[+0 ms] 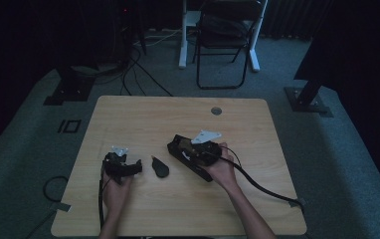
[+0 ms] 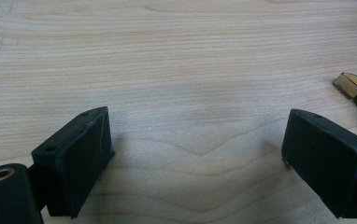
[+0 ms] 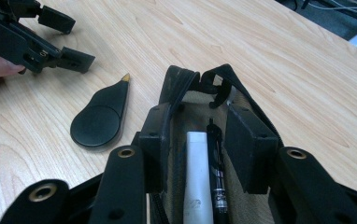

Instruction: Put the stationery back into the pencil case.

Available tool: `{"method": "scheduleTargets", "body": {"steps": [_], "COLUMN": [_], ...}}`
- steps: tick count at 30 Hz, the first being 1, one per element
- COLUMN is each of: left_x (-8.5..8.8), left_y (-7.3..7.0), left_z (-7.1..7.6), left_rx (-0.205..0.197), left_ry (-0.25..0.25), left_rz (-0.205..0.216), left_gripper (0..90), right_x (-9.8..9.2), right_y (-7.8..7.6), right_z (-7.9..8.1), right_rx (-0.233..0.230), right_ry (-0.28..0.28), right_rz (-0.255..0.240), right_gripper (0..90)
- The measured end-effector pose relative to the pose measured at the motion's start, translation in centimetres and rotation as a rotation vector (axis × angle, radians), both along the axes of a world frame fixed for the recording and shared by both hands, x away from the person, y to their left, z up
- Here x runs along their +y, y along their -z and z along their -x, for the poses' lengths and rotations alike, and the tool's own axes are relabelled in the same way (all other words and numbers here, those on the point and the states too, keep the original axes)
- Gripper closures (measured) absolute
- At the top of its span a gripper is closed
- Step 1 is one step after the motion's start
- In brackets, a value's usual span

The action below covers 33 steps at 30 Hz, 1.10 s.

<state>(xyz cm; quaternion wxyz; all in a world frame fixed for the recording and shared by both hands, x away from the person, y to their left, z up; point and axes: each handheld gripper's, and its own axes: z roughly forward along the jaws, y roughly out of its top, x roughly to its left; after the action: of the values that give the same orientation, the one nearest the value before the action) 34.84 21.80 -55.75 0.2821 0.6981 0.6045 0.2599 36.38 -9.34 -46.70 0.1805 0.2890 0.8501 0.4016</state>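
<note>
On the light wooden table (image 1: 178, 209), which stood on a grey carpeted floor (image 1: 347, 164) with a black folding chair (image 1: 225, 40) beyond its far edge, the work was laid out across the middle of the top. Nearest the right hand (image 1: 223, 172) lay a black open pencil case (image 3: 214, 93), set at a slant, its opening facing the right claw's camera. Within the case, a white pen-like item (image 3: 197, 177) and a black pen (image 3: 217, 177) lay side by side along its length. The right claw (image 3: 197, 147) was positioned at the open mouth of the case: one jaw stood outside the case's left wall and the other against its right wall, with the opening between them. Whether the pads pressed on the walls could not be determined from the pictures. The left claw (image 2: 195, 154), held by the left hand (image 1: 116, 191) near the left side of the table, stood wide open with only bare table surface between its jaws. Between the two claws, just left of the case and apart from it, a small flat black teardrop-shaped object (image 3: 99, 116) with a gold-coloured tip (image 3: 126, 77) lay on the table, the tip pointing away towards the left claw. That tip also appeared at the right edge of the left gripper view.
</note>
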Motion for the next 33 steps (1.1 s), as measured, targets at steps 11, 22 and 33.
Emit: {"method": "scheduleTargets", "body": {"steps": [11,22,33], "left_x": [0.0,0.0,0.0], "left_y": [0.0,0.0,0.0], "left_z": [0.0,0.0,0.0], "left_rx": [0.0,0.0,0.0], "left_ry": [-0.001,-0.001,-0.001], "left_rz": [0.002,0.002,0.001], "left_gripper": [8.8,8.8,8.8], "right_x": [-0.3,-0.7,-1.1], "right_y": [-0.7,-1.5,-2.5], "right_z": [0.2,0.1,0.4], "right_rx": [-0.015,-0.026,-0.073], "right_ry": [-0.005,-0.001,0.016], "right_rz": [-0.006,-0.005,0.008], "right_gripper": [62.1,62.3,62.0]}}
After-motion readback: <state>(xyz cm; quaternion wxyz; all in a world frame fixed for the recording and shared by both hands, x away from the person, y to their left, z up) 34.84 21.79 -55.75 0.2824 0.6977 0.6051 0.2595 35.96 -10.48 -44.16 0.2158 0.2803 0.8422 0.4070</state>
